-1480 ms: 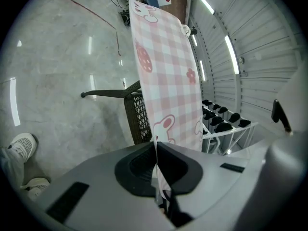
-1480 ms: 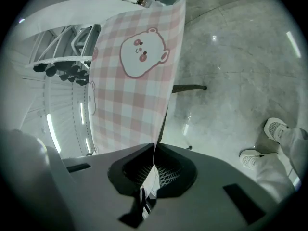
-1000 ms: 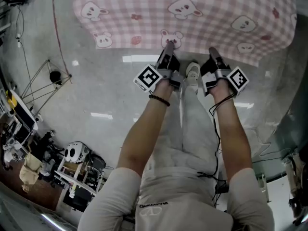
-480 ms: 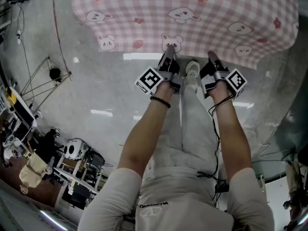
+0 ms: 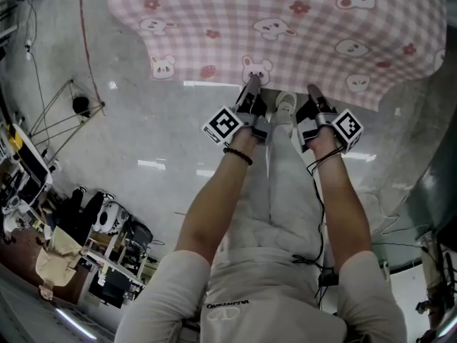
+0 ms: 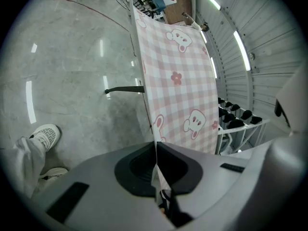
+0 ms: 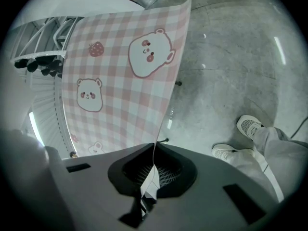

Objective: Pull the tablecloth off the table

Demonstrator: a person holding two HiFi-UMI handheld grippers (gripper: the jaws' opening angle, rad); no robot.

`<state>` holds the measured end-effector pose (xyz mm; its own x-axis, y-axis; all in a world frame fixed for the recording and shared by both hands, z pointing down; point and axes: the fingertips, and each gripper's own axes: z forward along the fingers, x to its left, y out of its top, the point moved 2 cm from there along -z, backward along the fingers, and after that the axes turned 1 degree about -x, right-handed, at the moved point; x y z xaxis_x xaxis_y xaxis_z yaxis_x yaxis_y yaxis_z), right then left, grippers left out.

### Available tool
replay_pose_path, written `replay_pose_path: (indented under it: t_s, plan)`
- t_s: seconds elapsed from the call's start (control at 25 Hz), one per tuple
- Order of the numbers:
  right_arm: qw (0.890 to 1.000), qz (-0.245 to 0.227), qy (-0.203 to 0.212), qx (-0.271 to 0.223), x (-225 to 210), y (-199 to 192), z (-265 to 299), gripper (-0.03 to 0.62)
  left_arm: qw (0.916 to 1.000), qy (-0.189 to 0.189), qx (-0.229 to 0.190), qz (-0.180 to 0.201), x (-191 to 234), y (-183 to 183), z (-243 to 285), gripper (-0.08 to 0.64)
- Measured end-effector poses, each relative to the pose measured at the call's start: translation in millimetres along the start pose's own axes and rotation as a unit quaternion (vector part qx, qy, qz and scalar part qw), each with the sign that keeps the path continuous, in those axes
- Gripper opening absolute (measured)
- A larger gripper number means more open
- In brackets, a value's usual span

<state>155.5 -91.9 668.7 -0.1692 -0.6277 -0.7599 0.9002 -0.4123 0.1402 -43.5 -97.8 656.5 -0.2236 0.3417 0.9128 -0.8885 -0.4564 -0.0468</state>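
Tablecloth (image 5: 285,20), pink checked, is being gripped at its near hem by the left gripper (image 5: 252,83) and the right gripper (image 5: 312,90), both clamped tight on it, and its pattern is sliding closer to the person than a moment ago, so the pulling is progressing while most of it is still covering the hidden table.

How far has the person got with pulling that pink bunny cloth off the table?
Done: the left gripper and the right gripper are each shut on the near edge of the tablecloth. In hand: the cloth stretches flat out from their jaws, above the floor. Left: most of it spreads away ahead, so it seems not yet pulled off; the table underneath is hidden.
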Motion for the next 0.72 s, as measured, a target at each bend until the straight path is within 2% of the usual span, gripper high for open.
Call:
replay_pose_path:
  t_s: [0.12,0.24,0.56,0.72]
  plan:
    - [0.999,-0.005,0.044,-0.011,9.0,0.0,7.7,0.011,0.9986,-0.038,-0.005,-0.035,2.3,0.5,8.3,0.003]
    - [0.996,-0.018,0.084,-0.018,14.5,3.3,9.4,0.011,0.997,-0.068,-0.001,-0.038,-1.6,3.5,15.5,0.003]
    - [0.999,-0.028,0.035,0.012,16.8,3.1,9.0,0.012,0.998,-0.054,0.012,-0.028,-9.5,6.4,11.4,0.003]
    - [1.0,-0.013,0.01,0.022,8.9,0.7,10.2,0.012,0.9991,-0.018,0.014,-0.037,0.3,2.6,9.9,0.003]
